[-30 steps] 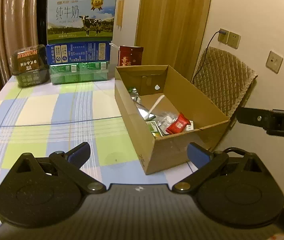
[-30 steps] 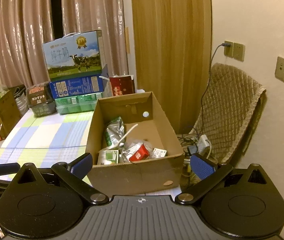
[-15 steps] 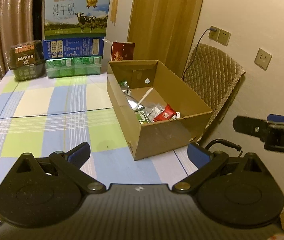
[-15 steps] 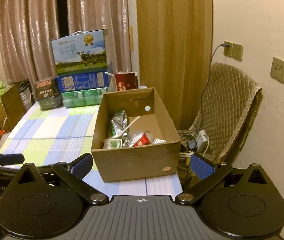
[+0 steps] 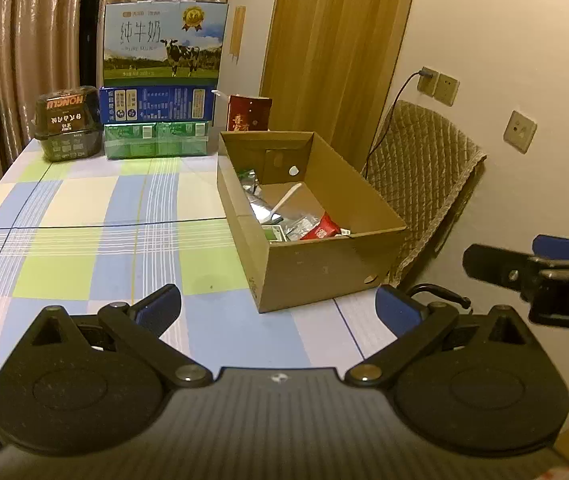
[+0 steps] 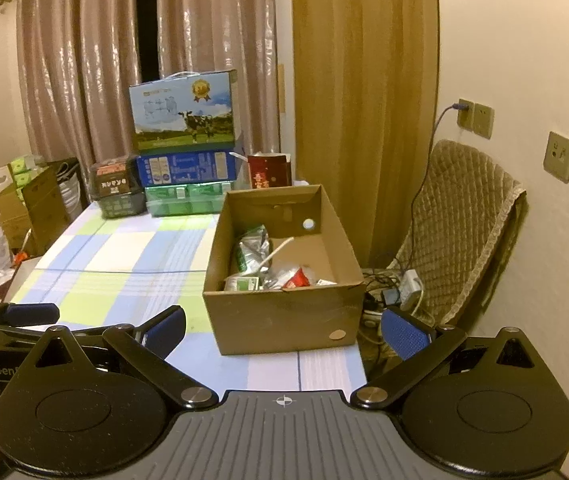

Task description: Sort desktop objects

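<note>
Warm, dim indoor light tints both views yellow-orange — the curtains (image 6: 84,80) catch glossy highlights. Fisheye bending curves the wall (image 5: 504,40) and darkens the corners. Fine detail is soft and grainy — carton print on the milk box (image 5: 164,40) stays legible.

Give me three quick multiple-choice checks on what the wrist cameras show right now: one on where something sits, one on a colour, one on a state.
1. Where is the milk carton with the cow picture?
A. Inside the cardboard box
B. On top of a blue box at the far end of the table
C. On the chair

2. What colour are the finger pads of both grippers?
A. Blue
B. Red
C. White

3. What state is the left gripper in?
A. Shut on a packet
B. Shut on nothing
C. Open and empty

Answers:
1. B: the milk carton stands on the blue box, beyond the cardboard box.
2. A: the pads show blue.
3. C: the left gripper has its jaws spread with nothing between them, as does the right gripper.
</note>
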The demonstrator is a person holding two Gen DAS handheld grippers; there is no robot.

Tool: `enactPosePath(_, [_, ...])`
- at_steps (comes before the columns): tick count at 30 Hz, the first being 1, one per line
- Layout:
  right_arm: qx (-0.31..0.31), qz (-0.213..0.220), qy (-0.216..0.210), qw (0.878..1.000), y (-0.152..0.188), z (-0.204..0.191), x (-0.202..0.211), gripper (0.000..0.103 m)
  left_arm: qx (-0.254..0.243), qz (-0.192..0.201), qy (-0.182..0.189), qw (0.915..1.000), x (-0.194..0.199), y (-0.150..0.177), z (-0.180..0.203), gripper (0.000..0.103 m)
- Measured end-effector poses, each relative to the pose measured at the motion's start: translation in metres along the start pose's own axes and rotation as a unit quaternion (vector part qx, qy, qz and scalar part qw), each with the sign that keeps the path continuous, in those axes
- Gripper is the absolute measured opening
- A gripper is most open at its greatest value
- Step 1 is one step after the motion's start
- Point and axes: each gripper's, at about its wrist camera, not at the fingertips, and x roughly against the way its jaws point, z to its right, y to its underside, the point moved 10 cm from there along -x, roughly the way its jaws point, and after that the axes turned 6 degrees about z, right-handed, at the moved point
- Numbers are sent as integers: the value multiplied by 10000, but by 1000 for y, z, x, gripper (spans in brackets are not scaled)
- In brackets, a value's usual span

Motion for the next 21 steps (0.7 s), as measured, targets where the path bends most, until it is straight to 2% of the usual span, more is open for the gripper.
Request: enactPosePath(21, [152,190,-64,9997,-5,-10,31,101,-19,216,-53,9998,34,3,9,102])
